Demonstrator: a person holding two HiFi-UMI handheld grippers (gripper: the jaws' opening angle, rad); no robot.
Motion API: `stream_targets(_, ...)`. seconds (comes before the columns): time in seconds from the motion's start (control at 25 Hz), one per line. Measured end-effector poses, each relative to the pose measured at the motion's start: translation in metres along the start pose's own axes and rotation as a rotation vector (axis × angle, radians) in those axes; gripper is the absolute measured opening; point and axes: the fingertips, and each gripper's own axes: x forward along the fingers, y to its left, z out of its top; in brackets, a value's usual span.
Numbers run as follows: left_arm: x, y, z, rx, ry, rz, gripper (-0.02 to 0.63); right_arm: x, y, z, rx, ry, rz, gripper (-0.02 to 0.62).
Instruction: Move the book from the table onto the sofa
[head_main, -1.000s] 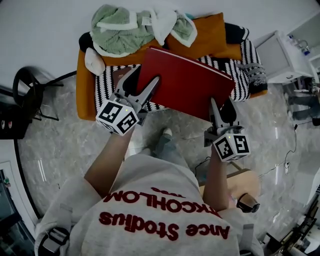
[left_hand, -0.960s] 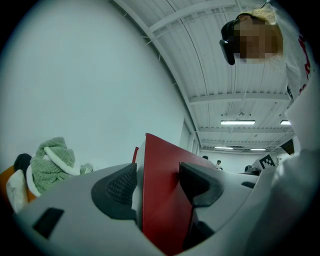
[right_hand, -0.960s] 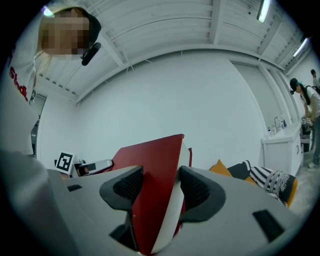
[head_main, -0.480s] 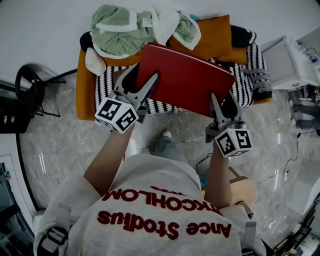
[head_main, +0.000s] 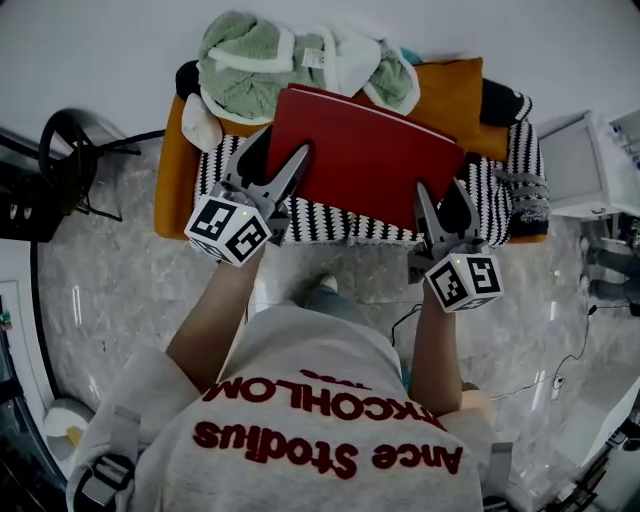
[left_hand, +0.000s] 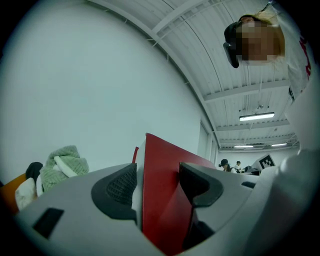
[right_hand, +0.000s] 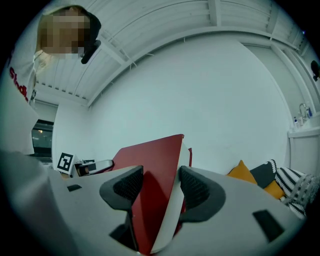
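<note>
Head view: book (head_main: 365, 155), clamped at its near corners in jaws of left gripper (head_main: 275, 152) and right gripper (head_main: 443, 195), carried further over sofa (head_main: 340, 228) seat than a second ago; lowering and release pending.

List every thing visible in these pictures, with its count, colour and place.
book: one, red, over the sofa seat
sofa: one, orange, against the white wall
throw: one, black-and-white striped, on the sofa seat
blanket: one, green and white, bundled on the sofa's back
cushion: one, orange, sofa's right end
chair: one, black, left of the sofa
cabinet: one, white, right of the sofa
left gripper: one, grey, shut on the book's left side
right gripper: one, grey, shut on the book's right side
</note>
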Motion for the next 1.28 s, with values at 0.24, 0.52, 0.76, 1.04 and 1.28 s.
stream_targets(0.24,0.014,0.018,0.003,-0.01,-0.005,0.032,0.258,0.028,-0.009,0.004,0.001,0.012,0.027,0.258)
stream_targets(0.52,0.029,0.027,-0.003,-0.023,0.013,0.037,0.258,0.041,-0.021,0.001,0.015,0.025,0.016,0.258)
stream_targets(0.76,0.027,0.057,0.002,-0.032,0.017,0.028,0.258,0.067,-0.007,-0.005,0.016,0.033,0.0,0.258)
stream_targets(1.04,0.024,0.114,0.025,-0.04,0.01,0.017,0.258,0.117,0.026,-0.003,0.001,0.037,0.003,0.258)
stream_targets(1.28,0.017,0.149,0.035,-0.054,-0.005,0.026,0.258,0.148,0.047,-0.005,-0.017,0.041,0.007,0.258)
